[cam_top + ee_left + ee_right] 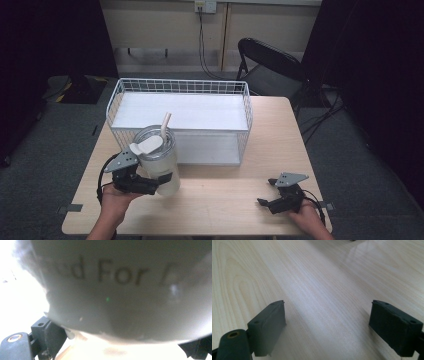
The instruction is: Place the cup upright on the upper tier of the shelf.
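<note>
Left hand-held gripper (159, 183) clamps the tumbler (161, 165) before the basket (180, 90), steadying it; right hand-held gripper (266, 192) rests open, empty.

Tumbler (161, 165) — smooth pale body with a soft sheen, dark printed lettering seen blurred on it in the left gripper view; clear glossy plastic lid (150, 142) with a matt cream flap; matt cream straw (165, 123).
Left gripper (159, 181) and right gripper (266, 192) — matt black plastic; jaw pads shown flat and dull in the right gripper view; top plates in matt grey.
Table (225, 205) — pale wood-grain surface, smooth, with a faint satin shine.
Wire basket (180, 87) — thin white-coated metal mesh, lined with a smooth matt white sheet.
Folding chair (267, 62) — black, slightly glossy seat and back.
Floor (360, 165) — matt grey carpet, rough.
</note>
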`<state>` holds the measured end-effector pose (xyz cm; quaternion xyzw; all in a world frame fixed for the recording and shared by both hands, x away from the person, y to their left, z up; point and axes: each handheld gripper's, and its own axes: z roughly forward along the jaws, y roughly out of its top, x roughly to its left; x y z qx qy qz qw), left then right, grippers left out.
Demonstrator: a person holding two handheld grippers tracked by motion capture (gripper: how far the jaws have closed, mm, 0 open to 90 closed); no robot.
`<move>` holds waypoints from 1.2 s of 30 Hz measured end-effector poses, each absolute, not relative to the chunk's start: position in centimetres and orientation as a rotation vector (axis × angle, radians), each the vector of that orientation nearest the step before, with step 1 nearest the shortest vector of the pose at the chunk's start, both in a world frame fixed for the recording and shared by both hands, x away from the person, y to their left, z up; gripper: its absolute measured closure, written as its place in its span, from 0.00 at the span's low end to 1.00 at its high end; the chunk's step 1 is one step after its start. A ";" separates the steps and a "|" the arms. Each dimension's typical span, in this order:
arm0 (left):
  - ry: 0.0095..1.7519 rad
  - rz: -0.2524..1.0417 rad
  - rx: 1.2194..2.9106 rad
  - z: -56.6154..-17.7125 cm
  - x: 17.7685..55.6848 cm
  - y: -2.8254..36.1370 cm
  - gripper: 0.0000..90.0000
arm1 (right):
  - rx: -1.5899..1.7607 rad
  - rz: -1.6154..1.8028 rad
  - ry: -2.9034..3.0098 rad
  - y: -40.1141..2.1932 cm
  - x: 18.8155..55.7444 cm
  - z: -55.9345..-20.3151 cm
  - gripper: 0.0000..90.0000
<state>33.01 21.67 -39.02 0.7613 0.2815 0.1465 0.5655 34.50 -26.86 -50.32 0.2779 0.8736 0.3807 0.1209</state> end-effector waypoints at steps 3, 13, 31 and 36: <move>0.663 0.340 1.796 -38.4 33.2 21.6 0.11 | 0.812 1.112 2.552 -26.9 34.5 -50.3 0.14; 0.662 0.331 1.794 -37.2 33.6 21.7 0.11 | 0.812 1.112 2.551 -26.9 34.5 -50.3 0.14; 0.663 0.323 1.783 -34.9 34.0 21.6 0.11 | 0.811 1.112 2.551 -26.9 34.5 -50.3 0.14; 0.661 0.324 1.783 -33.9 34.1 21.6 0.11 | 0.812 1.112 2.552 -26.9 34.5 -50.3 0.14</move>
